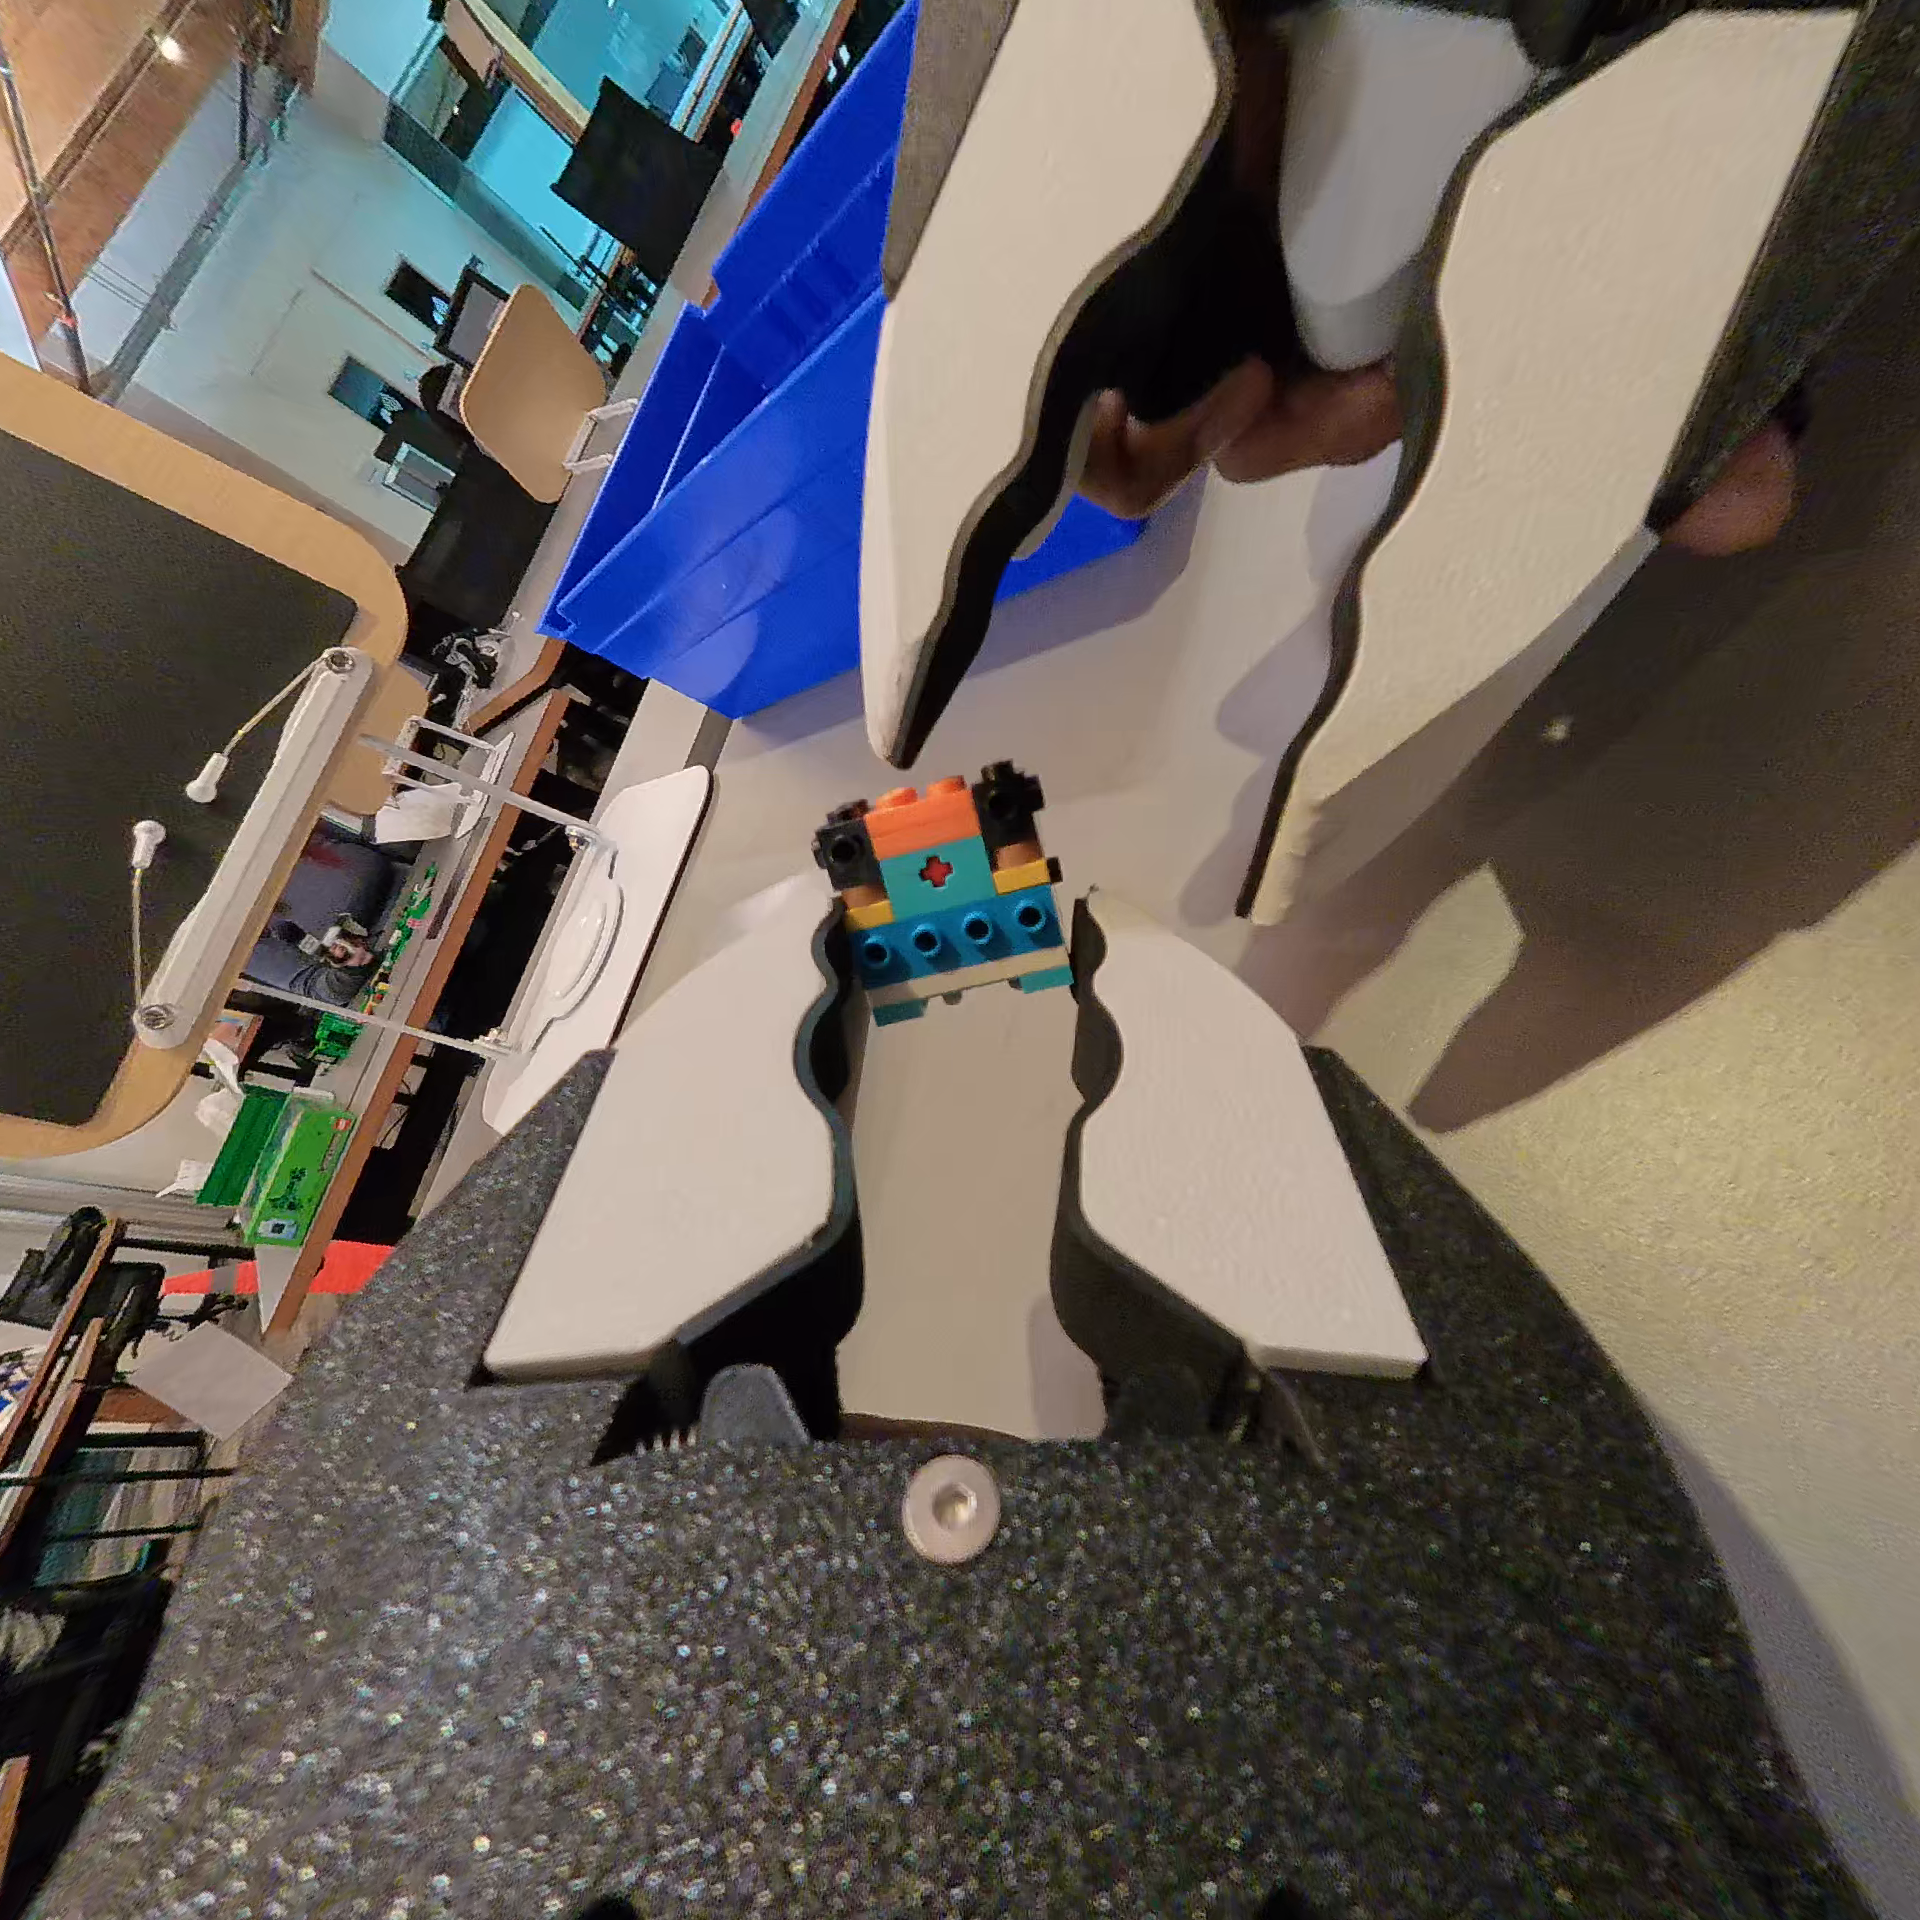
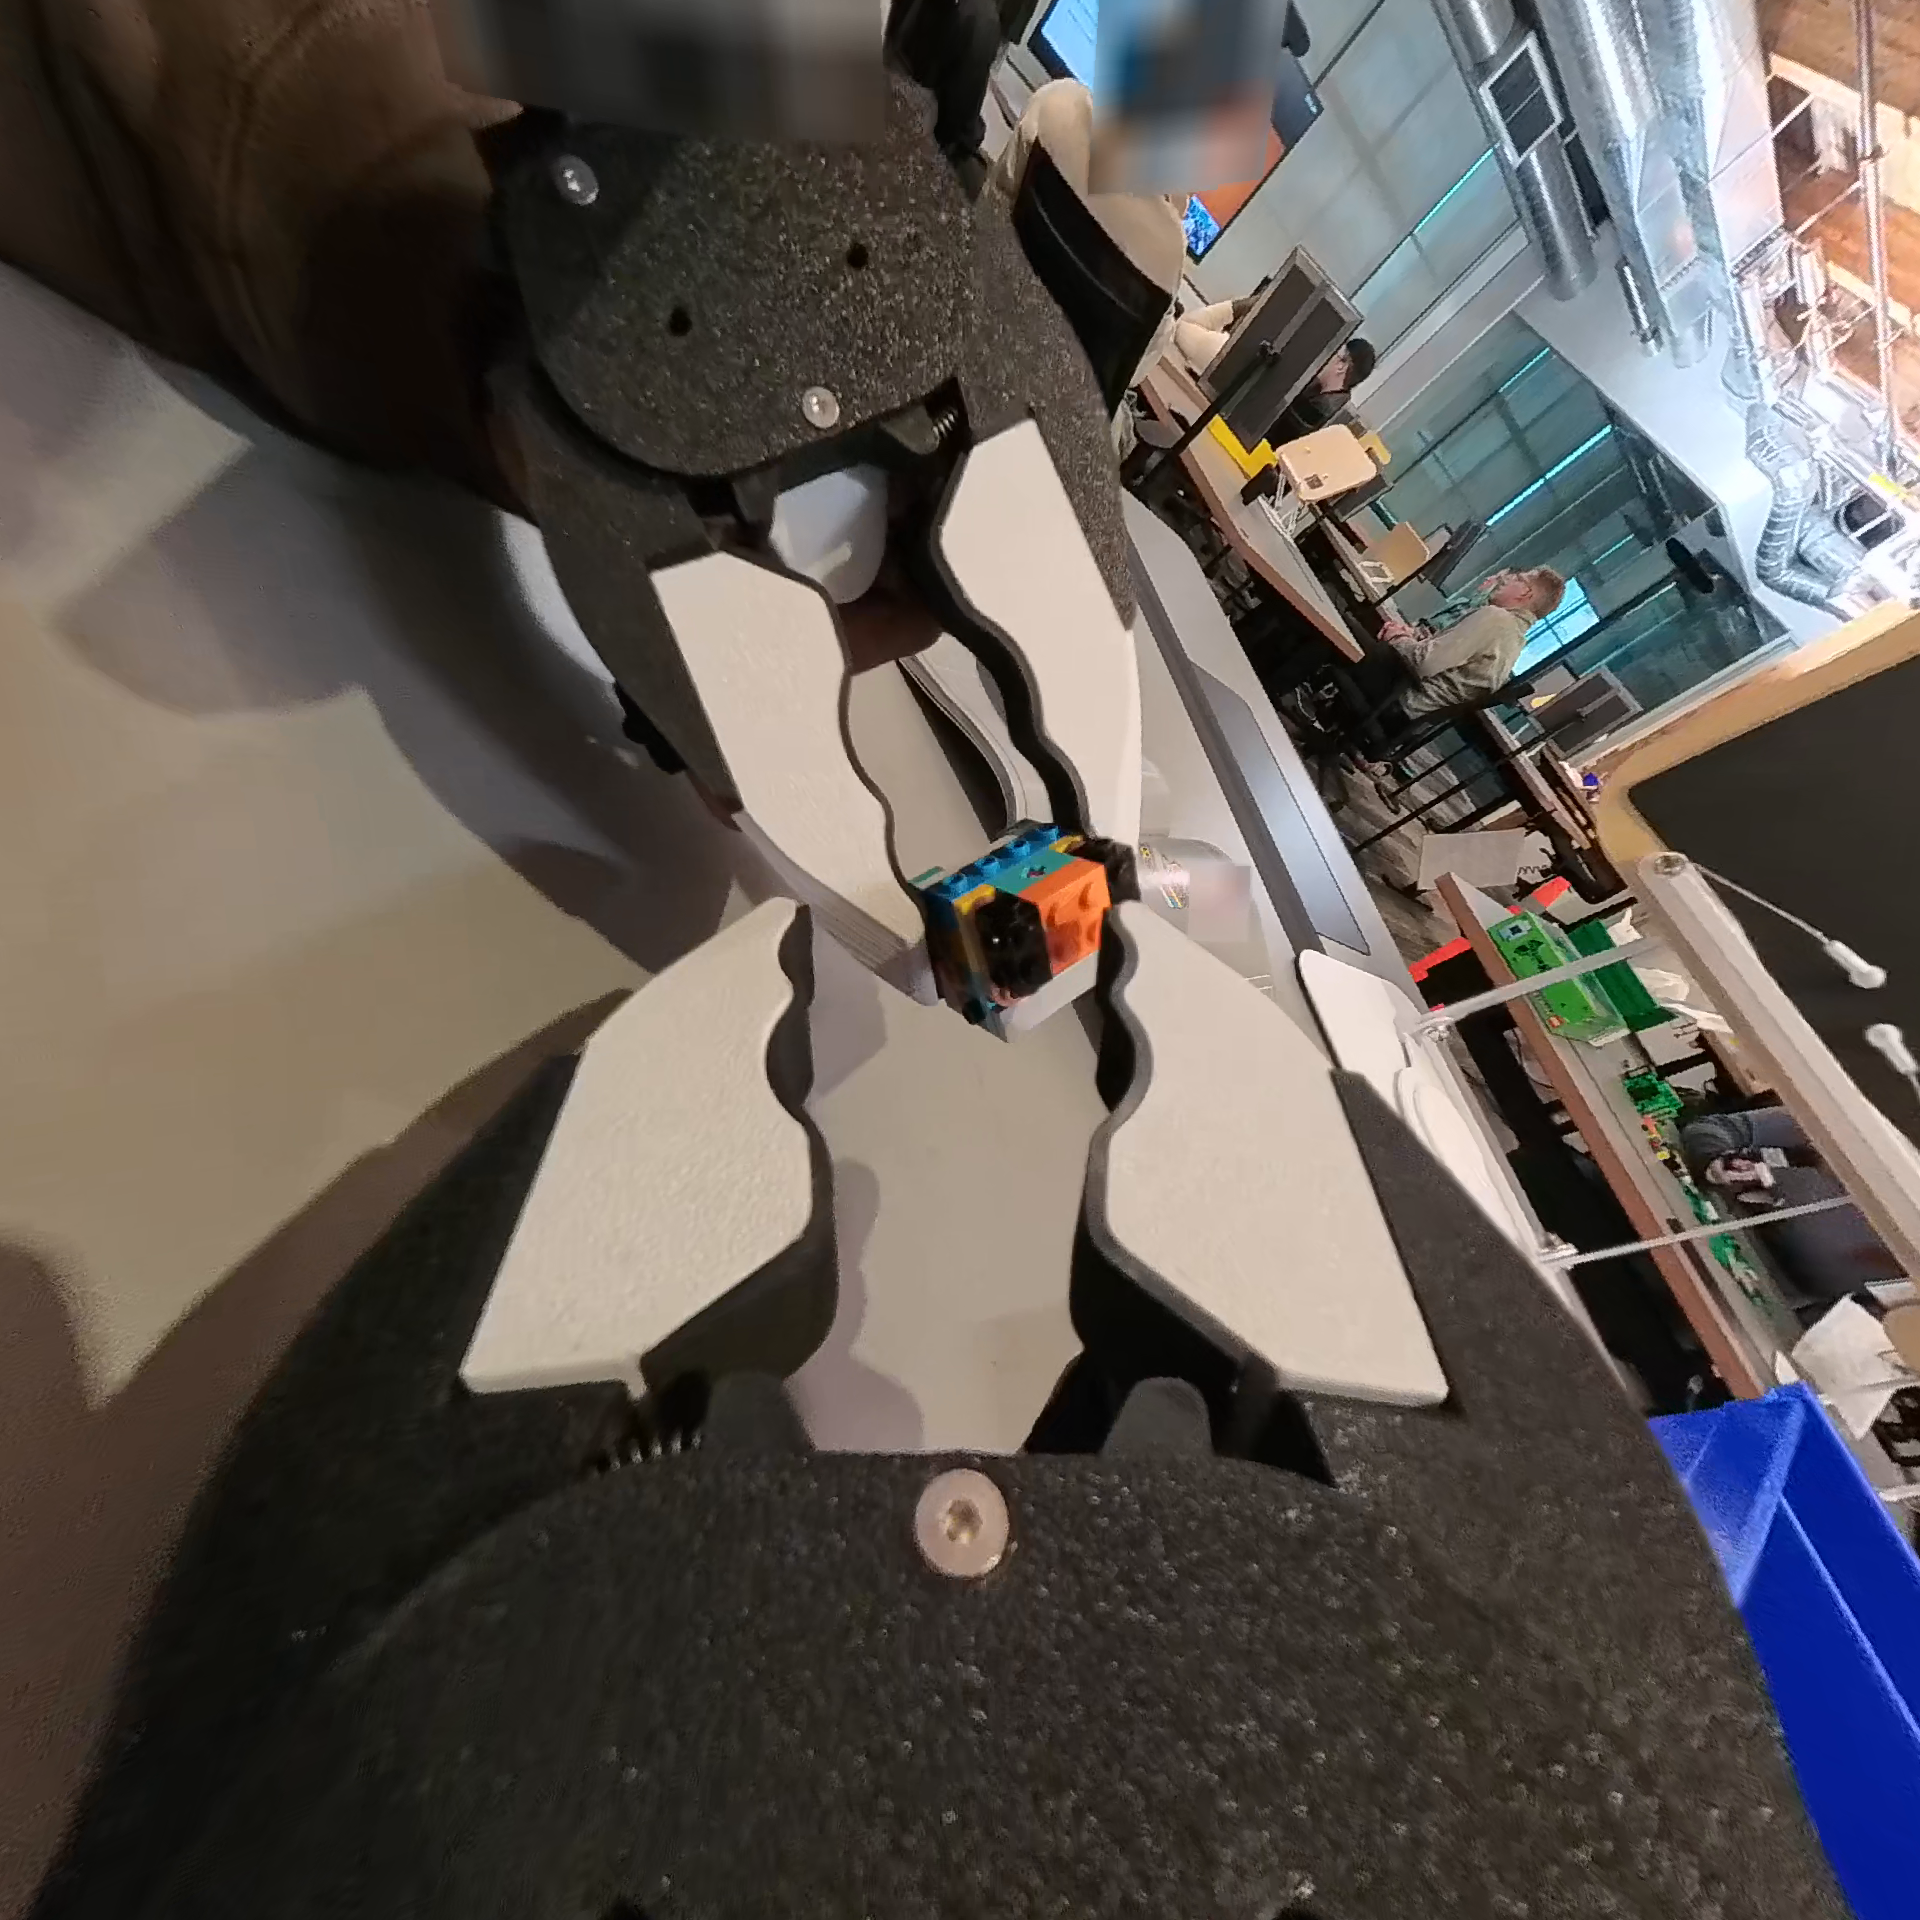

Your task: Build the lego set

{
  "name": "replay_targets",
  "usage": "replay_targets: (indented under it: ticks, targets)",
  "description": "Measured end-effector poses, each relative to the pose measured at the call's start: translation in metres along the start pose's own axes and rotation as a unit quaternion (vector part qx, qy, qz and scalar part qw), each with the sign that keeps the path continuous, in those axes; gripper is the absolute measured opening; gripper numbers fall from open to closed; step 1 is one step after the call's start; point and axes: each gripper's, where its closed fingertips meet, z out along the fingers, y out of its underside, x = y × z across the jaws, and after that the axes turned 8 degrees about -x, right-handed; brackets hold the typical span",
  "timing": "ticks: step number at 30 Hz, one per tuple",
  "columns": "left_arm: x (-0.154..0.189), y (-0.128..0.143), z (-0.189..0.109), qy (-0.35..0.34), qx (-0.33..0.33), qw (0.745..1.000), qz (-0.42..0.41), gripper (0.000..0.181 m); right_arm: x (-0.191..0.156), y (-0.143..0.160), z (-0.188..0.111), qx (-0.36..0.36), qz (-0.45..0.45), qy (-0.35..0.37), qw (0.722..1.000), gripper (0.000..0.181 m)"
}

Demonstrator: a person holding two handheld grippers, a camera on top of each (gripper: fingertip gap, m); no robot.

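The left gripper (image 1: 956, 935) clamped the small lego build (image 1: 948, 896) (orange, teal and blue bricks) between its fingertips, above the white table (image 1: 1704, 1299). The right gripper (image 2: 961, 925) stood spread apart just beside the build, touching nothing that I could see, near a blue bin (image 1: 748, 499).

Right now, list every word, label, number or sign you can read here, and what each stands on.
Lego build: no writing, only a red cross-shaped mark on its teal face.
Green box: printing, too small to read.
Label beyond the build: blurred, unreadable.
Nothing else legible.
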Motion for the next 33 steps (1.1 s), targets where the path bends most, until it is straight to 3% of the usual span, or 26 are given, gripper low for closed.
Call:
replay_targets:
  ticks: [22,33]
  targets:
    - [0.014,0.015,0.006,0.018,-0.067,0.997,0.040,0.040,-0.015,0.014,0.010,-0.041,-0.012,-0.026,0.999,0.049]
    - [0.012,0.014,0.008,0.029,-0.060,0.998,0.006,0.041,-0.011,0.016,0.010,-0.053,-0.024,-0.016,0.998,0.050]
